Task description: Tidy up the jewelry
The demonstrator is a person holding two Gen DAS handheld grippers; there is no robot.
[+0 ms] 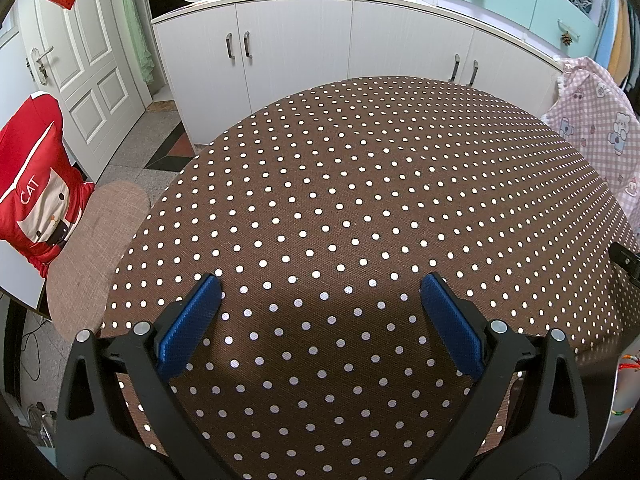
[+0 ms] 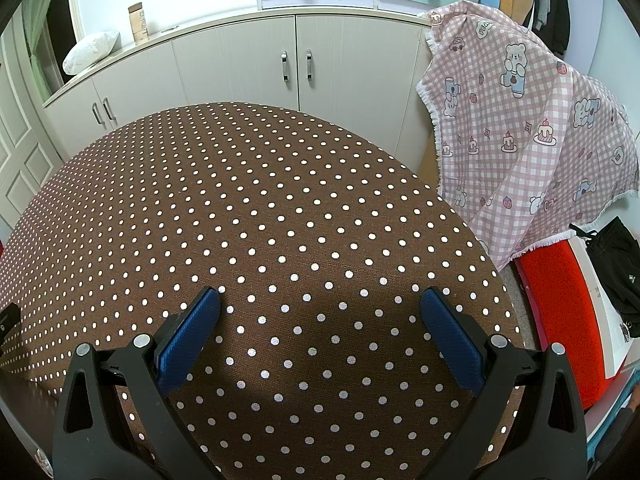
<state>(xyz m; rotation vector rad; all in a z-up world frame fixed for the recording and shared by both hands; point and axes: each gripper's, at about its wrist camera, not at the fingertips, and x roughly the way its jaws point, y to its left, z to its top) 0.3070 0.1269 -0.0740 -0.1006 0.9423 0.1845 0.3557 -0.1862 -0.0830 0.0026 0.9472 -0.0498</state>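
Note:
My left gripper (image 1: 320,284) is open and empty, its blue pads spread wide above the brown polka-dot tablecloth (image 1: 340,184). My right gripper (image 2: 320,298) is also open and empty above the same cloth (image 2: 240,200). A few small coloured beads or cords (image 1: 624,368) show at the far right edge of the left wrist view, on a white surface; they are too small to make out. No other jewelry shows in either view.
White cabinets (image 1: 296,48) stand behind the table. A chair with a red cat cushion (image 1: 36,184) is at the left. A pink checked cloth (image 2: 520,128) hangs at the right, with a red seat (image 2: 560,312) below it. A black object (image 1: 626,260) pokes in at the table's right edge.

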